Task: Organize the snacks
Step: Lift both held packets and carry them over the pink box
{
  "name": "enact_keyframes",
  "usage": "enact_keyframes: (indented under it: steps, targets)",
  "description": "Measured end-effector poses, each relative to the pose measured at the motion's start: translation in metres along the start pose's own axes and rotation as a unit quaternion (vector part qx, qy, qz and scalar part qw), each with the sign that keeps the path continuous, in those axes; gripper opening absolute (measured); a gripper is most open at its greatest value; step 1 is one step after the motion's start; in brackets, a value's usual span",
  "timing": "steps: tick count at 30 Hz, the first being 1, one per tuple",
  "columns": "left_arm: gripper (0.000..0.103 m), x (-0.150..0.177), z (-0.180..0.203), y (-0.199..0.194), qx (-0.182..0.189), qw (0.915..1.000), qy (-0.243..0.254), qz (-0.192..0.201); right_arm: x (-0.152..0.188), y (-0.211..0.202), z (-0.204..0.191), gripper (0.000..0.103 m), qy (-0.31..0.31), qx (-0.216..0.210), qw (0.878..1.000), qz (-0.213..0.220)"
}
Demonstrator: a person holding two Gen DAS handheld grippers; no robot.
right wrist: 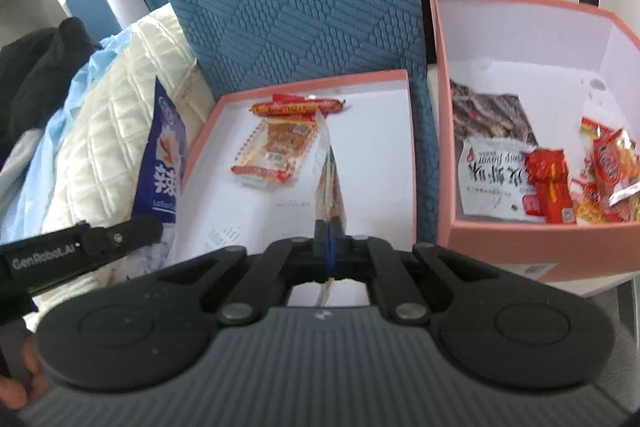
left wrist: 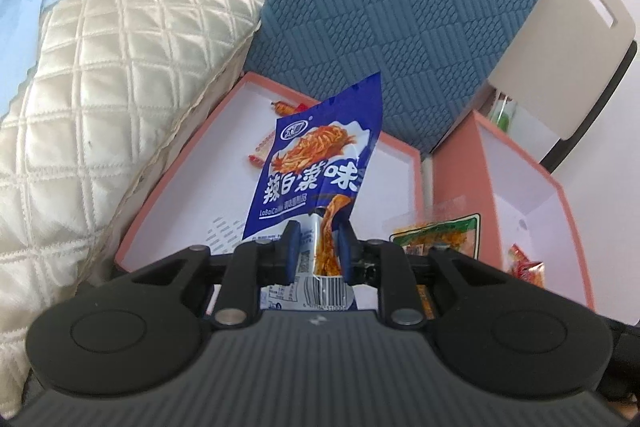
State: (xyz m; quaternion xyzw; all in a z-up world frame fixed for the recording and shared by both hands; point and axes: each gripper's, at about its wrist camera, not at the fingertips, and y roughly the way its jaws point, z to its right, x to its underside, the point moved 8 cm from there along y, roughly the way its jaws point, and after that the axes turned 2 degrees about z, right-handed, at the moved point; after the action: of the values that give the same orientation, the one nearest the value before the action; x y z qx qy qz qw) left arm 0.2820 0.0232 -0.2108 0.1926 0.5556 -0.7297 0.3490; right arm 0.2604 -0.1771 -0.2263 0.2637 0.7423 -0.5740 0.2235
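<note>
Blue snack packet upright between left gripper jaws.

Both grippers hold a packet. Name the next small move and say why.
Probably carry the blue packet, pinched by the left gripper, right toward the deep box, where most snacks already lie. The right gripper is shut on a thin packet above the shallow tray.

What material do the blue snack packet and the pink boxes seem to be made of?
Blue snack packet: probably glossy printed plastic film; it shines, creases and has a crimped top edge. Pink boxes: likely matte cardboard with white lining; flat stiff walls, sharp folded corners.
</note>
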Motion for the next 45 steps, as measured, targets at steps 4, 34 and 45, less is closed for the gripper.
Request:
enact_keyframes:
  steps: [4, 34, 45]
  targets:
    - [0.023, -0.013, 0.011, -0.011, 0.006, 0.9999, -0.005, 0.006, -0.015, -0.018, -0.003, 0.003, -0.008, -0.006, 1.0, 0.011]
    - [0.022, -0.121, 0.2, -0.095, 0.083, 0.9901, 0.054, 0.099, -0.159, -0.16, 0.04, 0.003, -0.033, -0.015, 0.987, 0.155]
    - [0.022, -0.084, 0.301, -0.015, 0.121, 0.9871, 0.095, 0.042, -0.158, -0.152, 0.143, 0.003, 0.001, 0.049, 0.989, 0.142]
